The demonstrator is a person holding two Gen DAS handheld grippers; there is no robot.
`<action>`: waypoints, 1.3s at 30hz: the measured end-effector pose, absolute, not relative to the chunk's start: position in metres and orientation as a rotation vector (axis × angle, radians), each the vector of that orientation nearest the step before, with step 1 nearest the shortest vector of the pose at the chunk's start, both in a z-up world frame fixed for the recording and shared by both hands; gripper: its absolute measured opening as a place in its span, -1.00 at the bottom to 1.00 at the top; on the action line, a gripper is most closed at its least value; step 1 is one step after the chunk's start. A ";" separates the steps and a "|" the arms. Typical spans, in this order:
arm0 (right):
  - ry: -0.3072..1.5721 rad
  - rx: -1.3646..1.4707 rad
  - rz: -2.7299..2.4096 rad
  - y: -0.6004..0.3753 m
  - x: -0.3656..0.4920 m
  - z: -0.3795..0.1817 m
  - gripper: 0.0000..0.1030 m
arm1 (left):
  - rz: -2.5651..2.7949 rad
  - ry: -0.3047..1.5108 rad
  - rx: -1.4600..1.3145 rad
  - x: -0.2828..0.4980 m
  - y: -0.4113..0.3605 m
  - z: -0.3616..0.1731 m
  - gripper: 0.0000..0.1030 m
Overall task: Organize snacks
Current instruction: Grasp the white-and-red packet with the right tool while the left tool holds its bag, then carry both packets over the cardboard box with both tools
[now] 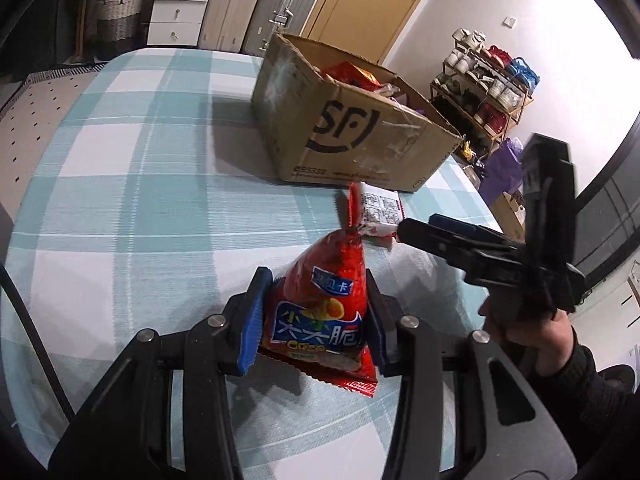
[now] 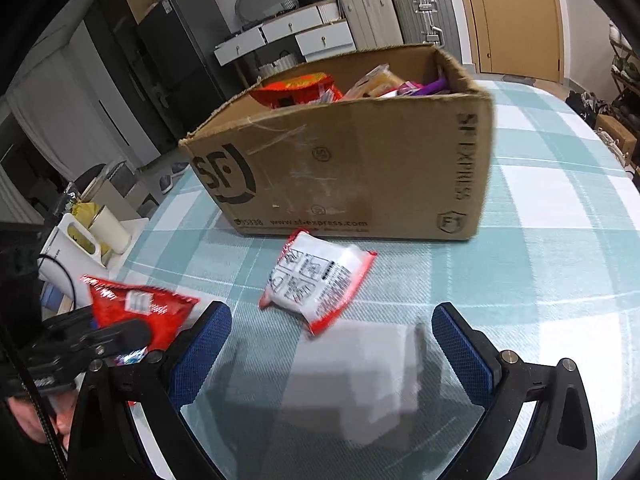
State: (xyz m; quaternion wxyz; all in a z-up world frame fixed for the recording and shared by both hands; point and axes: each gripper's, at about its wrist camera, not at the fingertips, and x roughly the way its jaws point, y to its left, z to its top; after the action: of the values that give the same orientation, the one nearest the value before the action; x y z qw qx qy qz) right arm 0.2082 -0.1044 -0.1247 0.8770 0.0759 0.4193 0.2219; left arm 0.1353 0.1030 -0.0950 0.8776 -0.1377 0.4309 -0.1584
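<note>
Checked teal-and-white cloth (image 1: 132,184) covers the table on which everything sits, with drawers and suitcases ranged along the far wall. Nearest in the left wrist view, the left gripper (image 1: 316,316) is clamped on a red crisp packet (image 1: 320,312), its blue pads pressing the two sides of the bag's lower half while the packet hangs clear of the cloth. The bag stands roughly upright between the jaws, long axis running away from the camera, crimped top seal pointing toward the box and bottom seam nearest the lens. It looks puffed with air, light and crinkly, so it should carry easily, but the foil is likely slippery and the contents fragile; a gentle hold across the body, as now, seems safer than a hard squeeze. A little farther off lies a white-and-red snack packet (image 2: 316,284), flat on the cloth and just short of the box, its long axis slanting from near-left to far-right in the right wrist view, printed back facing up. It appears soft and thin, best taken across its narrow width. The right gripper (image 2: 332,344) hovers near it with fingers spread wide and nothing between them. Beyond stands the open cardboard box (image 2: 360,176), already holding several snacks.
</note>
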 end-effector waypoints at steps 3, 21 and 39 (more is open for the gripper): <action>0.887 0.148 0.451 -0.094 0.217 -0.128 0.99 | -0.326 0.893 -0.306 0.129 0.114 -0.092 -0.23; 0.893 0.089 0.343 -0.050 0.240 -0.132 0.34 | -0.313 0.845 -0.358 0.105 0.145 -0.074 -0.23; 0.841 0.080 0.454 -0.060 0.204 -0.112 -0.08 | -0.309 0.822 -0.334 0.089 0.136 -0.058 -0.23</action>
State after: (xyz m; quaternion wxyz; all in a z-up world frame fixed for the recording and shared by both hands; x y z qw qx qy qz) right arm 0.2036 -0.0602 -0.1122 0.8873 0.0383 0.4045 0.2182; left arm 0.0890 0.1360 -0.0585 0.8916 -0.1611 0.3961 -0.1486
